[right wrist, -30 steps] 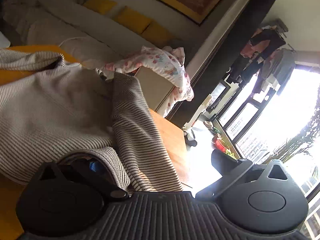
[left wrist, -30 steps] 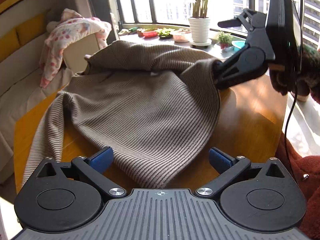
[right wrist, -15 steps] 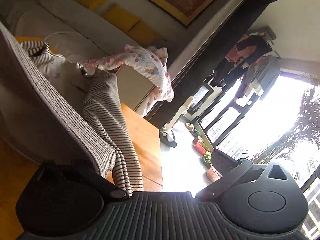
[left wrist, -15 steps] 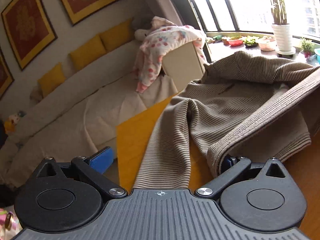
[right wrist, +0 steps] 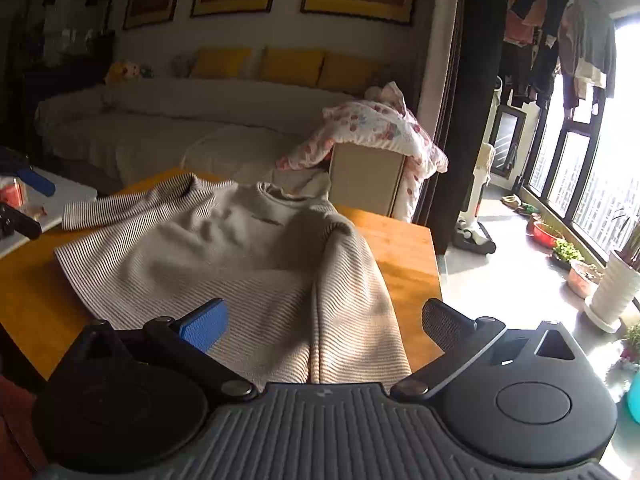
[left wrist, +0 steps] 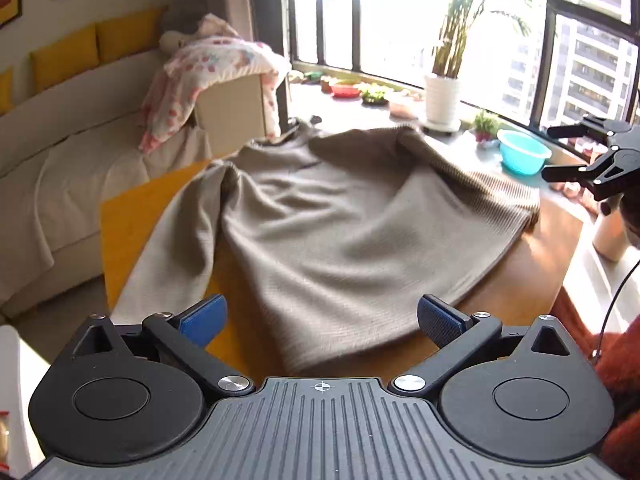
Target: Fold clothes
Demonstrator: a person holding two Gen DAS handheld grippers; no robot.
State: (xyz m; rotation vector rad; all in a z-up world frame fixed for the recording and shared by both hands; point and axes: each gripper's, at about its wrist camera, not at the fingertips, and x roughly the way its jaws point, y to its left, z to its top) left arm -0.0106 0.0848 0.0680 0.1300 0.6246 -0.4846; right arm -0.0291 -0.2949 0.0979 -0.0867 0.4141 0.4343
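A grey-brown ribbed sweater [left wrist: 340, 224] lies spread on the wooden table [left wrist: 520, 276], rumpled, with one sleeve hanging toward the near left edge. My left gripper [left wrist: 320, 318] hovers over its near hem, open, with nothing between the blue pads. In the right wrist view the same sweater [right wrist: 224, 256] lies with its collar away from me and a sleeve folded down the right side. My right gripper [right wrist: 322, 320] stands open above that sleeve and hem, holding nothing. From the left wrist view the right gripper [left wrist: 576, 152] shows at the far right, open, past the sweater's corner.
A floral garment [left wrist: 208, 68] drapes over a beige box [right wrist: 366, 184] behind the table. A cream sofa [right wrist: 160, 128] with yellow cushions runs along the wall. A potted plant [left wrist: 442, 100], a teal bowl [left wrist: 524, 152] and small pots stand on the window ledge. A white side table [right wrist: 48, 204] holds a can.
Both grippers have let go of the sweater, which has dropped flat onto the table. Both have drawn back and turned; the right one, tilted and lifting cloth before, is now level.
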